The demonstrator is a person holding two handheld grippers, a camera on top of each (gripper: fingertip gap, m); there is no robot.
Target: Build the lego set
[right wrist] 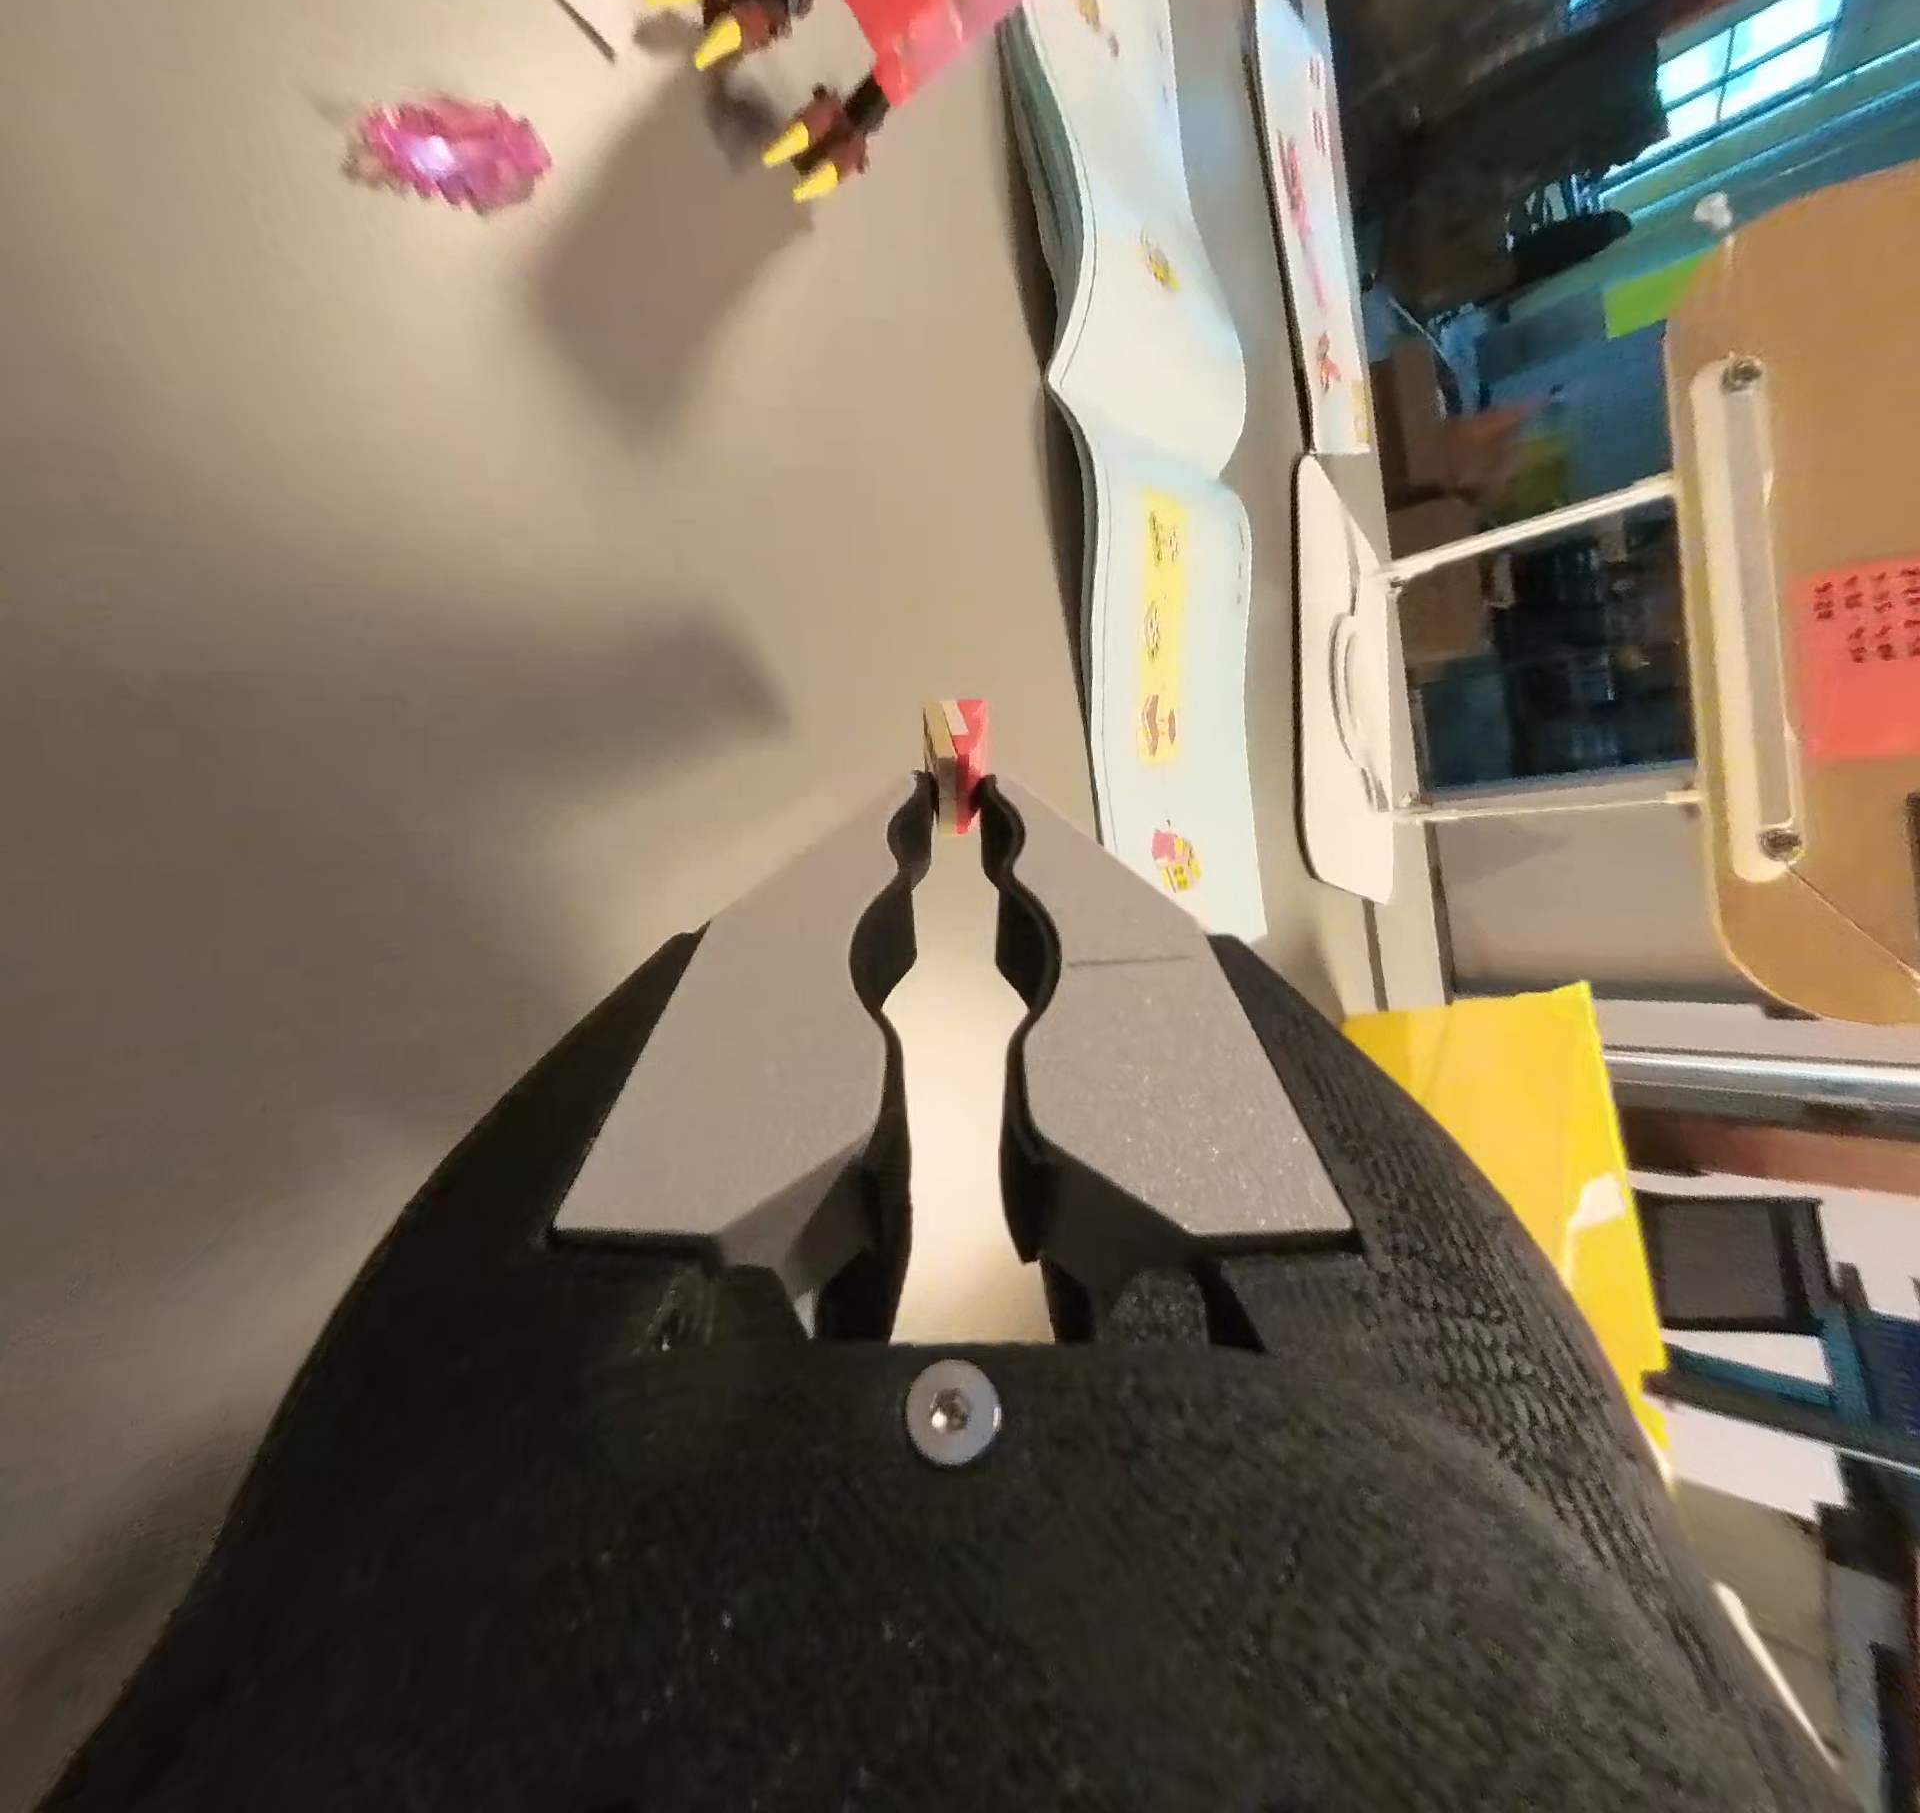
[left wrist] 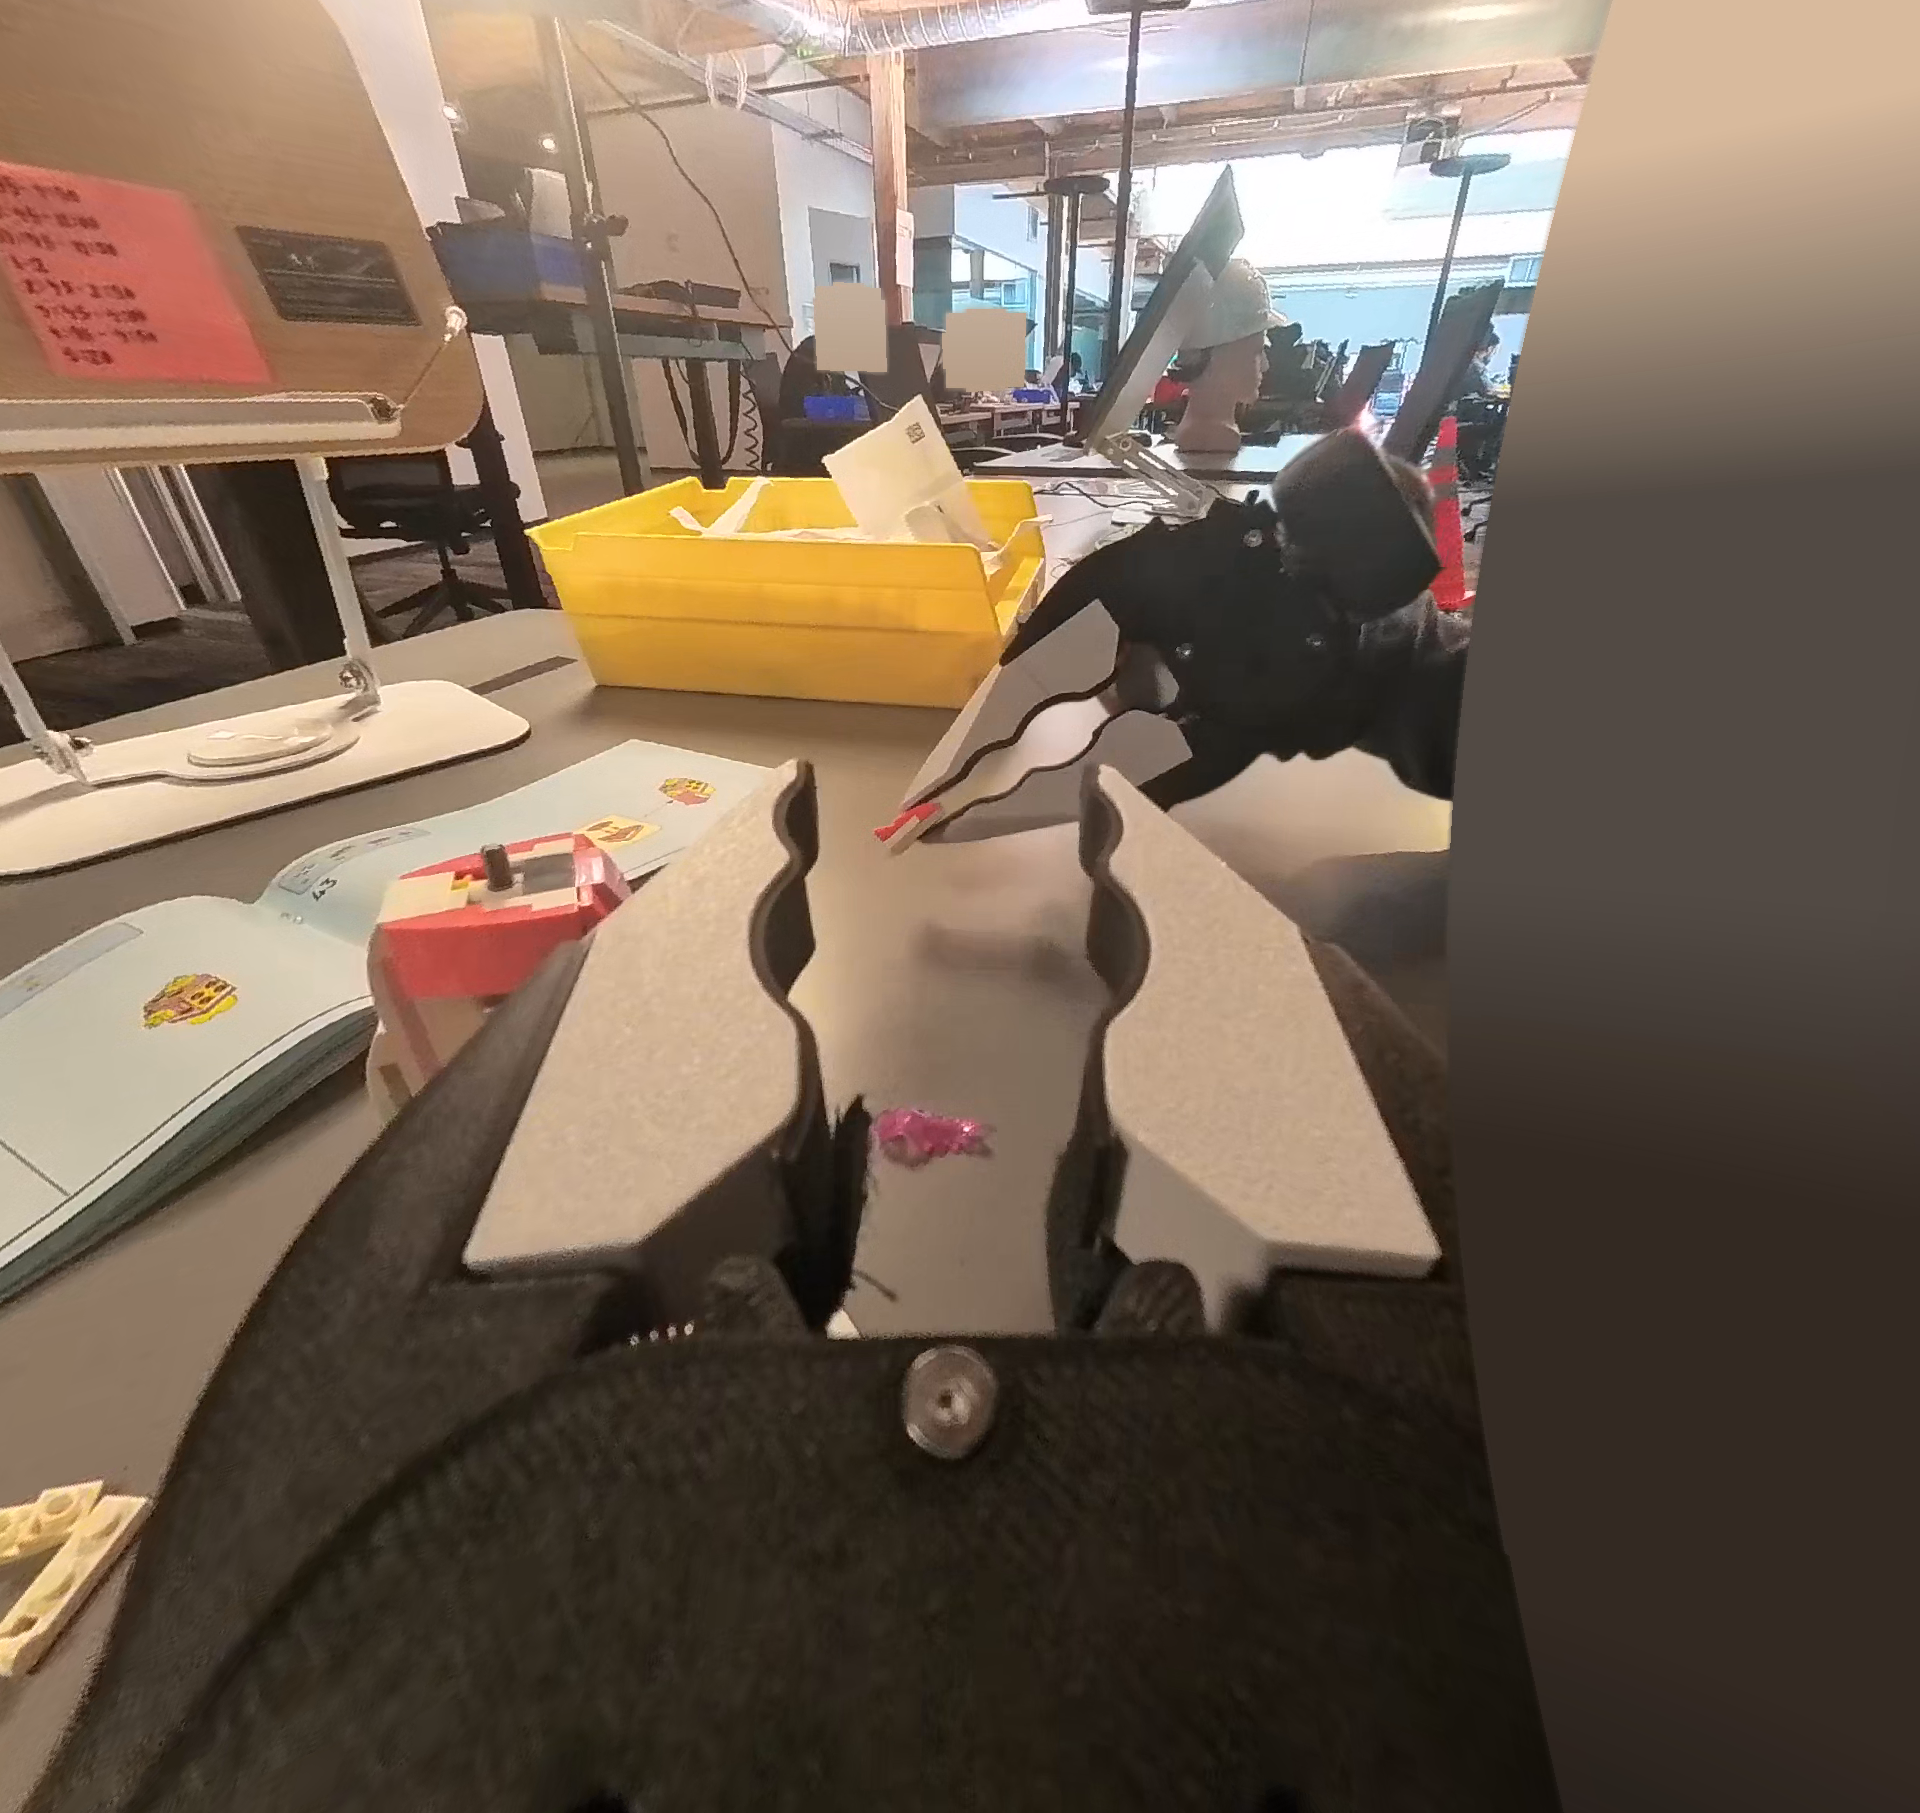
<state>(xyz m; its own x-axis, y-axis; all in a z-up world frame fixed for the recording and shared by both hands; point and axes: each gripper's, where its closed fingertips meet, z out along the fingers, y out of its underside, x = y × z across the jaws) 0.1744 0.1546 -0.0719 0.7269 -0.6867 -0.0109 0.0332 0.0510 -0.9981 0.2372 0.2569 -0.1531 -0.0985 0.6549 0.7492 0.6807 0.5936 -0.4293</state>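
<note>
A small flat piece of red and tan bricks (right wrist: 958,776) sits pinched at the very tips of the right claw (right wrist: 954,789), whose jaws stand narrow with both pads pressed on its faces; most of the piece sticks out past the fingertips. In the left wrist view the same right claw (left wrist: 914,823) slants down from the right with its tips low over the grey counter (left wrist: 665,724), the red edge of the piece showing at its tip. The left claw (left wrist: 951,797) stands wide with nothing between its fingers but bare counter, and the right claw's tip lies just ahead of that gap. A pink translucent piece (left wrist: 930,1135) lies on the counter under the left claw's fingers. Just to the left of the left claw sits a red and white brick model (left wrist: 488,922), resting against an open instruction booklet (left wrist: 156,1015) with pale blue pages. Some cream bricks (left wrist: 52,1555) lie at the near left edge. Farther back stands a yellow bin (left wrist: 779,610) holding white plastic bags (left wrist: 904,485), and to the left a wooden stand on a white base (left wrist: 260,745) carries a pink note (left wrist: 114,277).
</note>
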